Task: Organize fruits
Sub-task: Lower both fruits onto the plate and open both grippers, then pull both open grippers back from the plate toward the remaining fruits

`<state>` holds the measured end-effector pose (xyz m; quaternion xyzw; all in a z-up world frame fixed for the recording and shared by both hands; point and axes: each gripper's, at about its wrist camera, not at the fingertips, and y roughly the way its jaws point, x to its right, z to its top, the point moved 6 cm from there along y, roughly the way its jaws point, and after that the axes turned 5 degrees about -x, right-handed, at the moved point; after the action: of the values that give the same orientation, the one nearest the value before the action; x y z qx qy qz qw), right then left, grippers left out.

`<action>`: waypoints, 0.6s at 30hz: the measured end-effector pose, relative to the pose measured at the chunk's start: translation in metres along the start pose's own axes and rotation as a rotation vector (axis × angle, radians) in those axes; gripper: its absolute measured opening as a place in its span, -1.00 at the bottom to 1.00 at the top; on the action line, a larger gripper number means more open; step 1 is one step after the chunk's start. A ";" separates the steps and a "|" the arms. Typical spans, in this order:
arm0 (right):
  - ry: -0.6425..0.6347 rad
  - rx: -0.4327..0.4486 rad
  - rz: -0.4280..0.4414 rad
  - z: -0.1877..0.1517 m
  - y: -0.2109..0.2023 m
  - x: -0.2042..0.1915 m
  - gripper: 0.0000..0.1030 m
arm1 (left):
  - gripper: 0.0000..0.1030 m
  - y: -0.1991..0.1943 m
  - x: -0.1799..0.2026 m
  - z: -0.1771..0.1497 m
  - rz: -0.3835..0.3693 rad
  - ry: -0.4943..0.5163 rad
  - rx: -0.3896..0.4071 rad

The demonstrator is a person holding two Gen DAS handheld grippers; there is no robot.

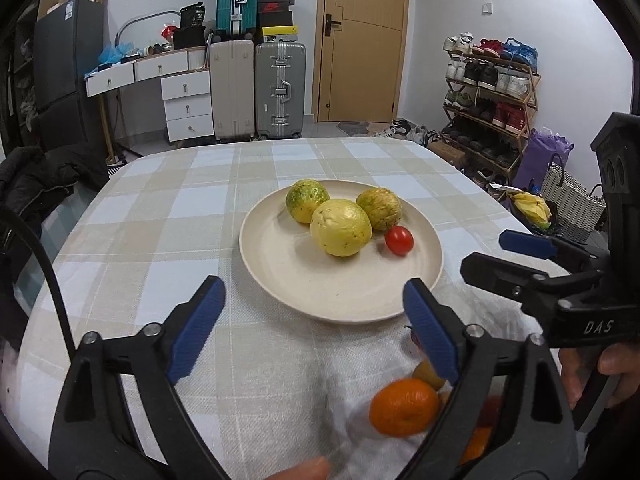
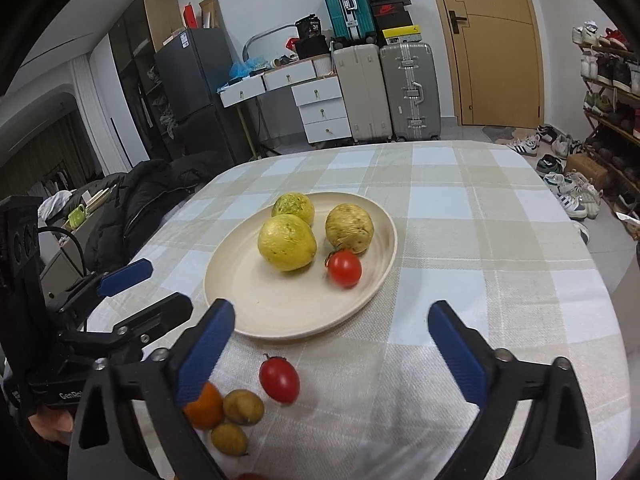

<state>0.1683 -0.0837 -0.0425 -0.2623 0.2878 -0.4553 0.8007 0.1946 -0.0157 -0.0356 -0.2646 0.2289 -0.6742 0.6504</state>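
Note:
A cream plate [image 1: 304, 280] [image 2: 276, 312] on the checked tablecloth holds three yellow-green round fruits [image 1: 341, 227] [image 2: 287, 242] and a small red tomato [image 1: 399, 241] [image 2: 344, 268]. Near the table's front edge lie an orange [image 1: 403, 406] [image 2: 206, 407], two small brown fruits [image 2: 243, 407] and another tomato [image 2: 279, 380]. My left gripper [image 1: 316, 328] is open and empty, in front of the plate. My right gripper [image 2: 334, 350] is open and empty, above the loose fruits. Each gripper shows in the other's view [image 1: 520, 252] [image 2: 132, 288].
Suitcases [image 1: 256, 88], a white drawer desk [image 1: 168, 84] and a door [image 1: 360, 40] stand behind the table. A shoe rack [image 1: 492, 92] and a basket [image 1: 572, 204] are at the right. A dark jacket [image 2: 132, 204] lies by the table's left side.

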 end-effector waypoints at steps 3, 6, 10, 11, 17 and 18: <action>-0.013 -0.011 0.003 -0.004 -0.008 -0.002 0.99 | 0.98 -0.016 0.001 -0.006 0.008 0.007 0.017; -0.035 -0.023 -0.018 -0.009 -0.016 -0.005 0.99 | 0.98 -0.029 0.001 -0.013 -0.001 0.007 0.014; -0.051 -0.040 -0.026 -0.017 -0.024 -0.008 0.99 | 0.98 -0.044 0.003 -0.022 -0.002 0.012 0.007; -0.059 -0.047 -0.034 -0.020 -0.025 -0.009 0.99 | 0.98 -0.048 0.003 -0.024 0.003 0.014 0.010; -0.108 -0.076 -0.055 -0.037 -0.031 -0.015 0.99 | 0.98 -0.064 0.007 -0.037 0.003 0.013 0.003; -0.115 -0.082 -0.061 -0.039 -0.032 -0.015 0.99 | 0.98 -0.066 0.007 -0.040 0.002 0.011 0.001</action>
<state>0.1163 -0.0905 -0.0448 -0.3293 0.2517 -0.4517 0.7901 0.1187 -0.0205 -0.0220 -0.2604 0.2325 -0.6751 0.6498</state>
